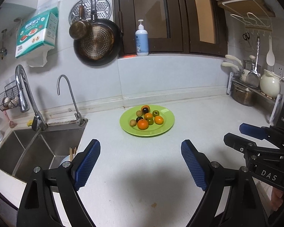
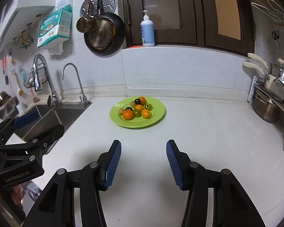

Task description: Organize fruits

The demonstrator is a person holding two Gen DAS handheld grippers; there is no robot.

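Note:
A green plate (image 1: 166,122) (image 2: 157,113) sits on the white counter near the back wall. It holds several small fruits: orange ones such as the large one (image 1: 143,124) (image 2: 128,114), dark ones (image 1: 145,110) (image 2: 137,101), green ones (image 1: 155,113) (image 2: 147,106) and a tan one (image 1: 133,122) (image 2: 121,111). My left gripper (image 1: 141,147) is open and empty, over the counter short of the plate. My right gripper (image 2: 143,148) is open and empty, also short of the plate. The right gripper shows at the right edge of the left wrist view (image 1: 255,134).
A steel sink (image 1: 37,151) (image 2: 47,117) with two faucets lies left of the plate. Pans hang on the wall above. A soap bottle (image 1: 141,38) (image 2: 147,30) stands on the sill. A rack with pots (image 1: 244,94) (image 2: 265,107) stands at the right.

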